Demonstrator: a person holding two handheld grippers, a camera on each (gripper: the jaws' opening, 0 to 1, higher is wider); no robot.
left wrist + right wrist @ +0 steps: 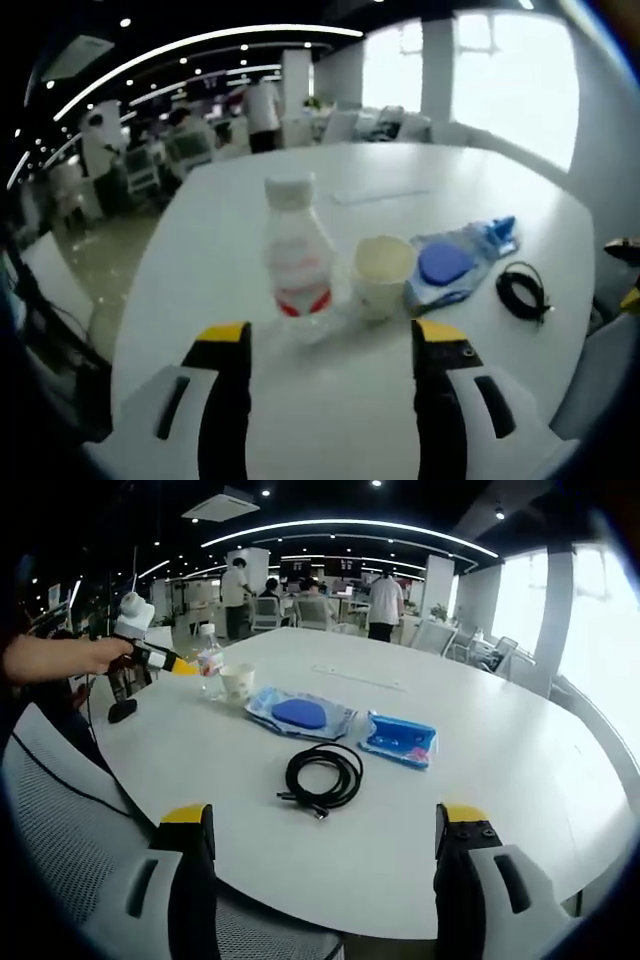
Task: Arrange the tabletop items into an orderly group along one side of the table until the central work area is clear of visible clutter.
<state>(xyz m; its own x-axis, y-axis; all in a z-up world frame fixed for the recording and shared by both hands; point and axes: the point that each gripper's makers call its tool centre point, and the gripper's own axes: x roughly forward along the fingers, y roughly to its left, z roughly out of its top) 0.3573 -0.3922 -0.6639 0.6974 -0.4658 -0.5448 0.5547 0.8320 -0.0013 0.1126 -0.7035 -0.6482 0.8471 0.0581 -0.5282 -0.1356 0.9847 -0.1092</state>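
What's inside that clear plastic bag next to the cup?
A round blue object shows through the clear bag beside the cup. The bag's wrinkles hide anything lying under it.

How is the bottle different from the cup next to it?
The bottle is taller and see-through, with a white cap and red label; the cup is shorter, cream-coloured and open on top. Both stand upright, side by side on the white table.

My left gripper (331, 350) has two black jaws with yellow tips and pale grey housings with dark slots at the lower frame edge. My right gripper (325, 830) looks the same: black jaws, yellow tips, grey housings.
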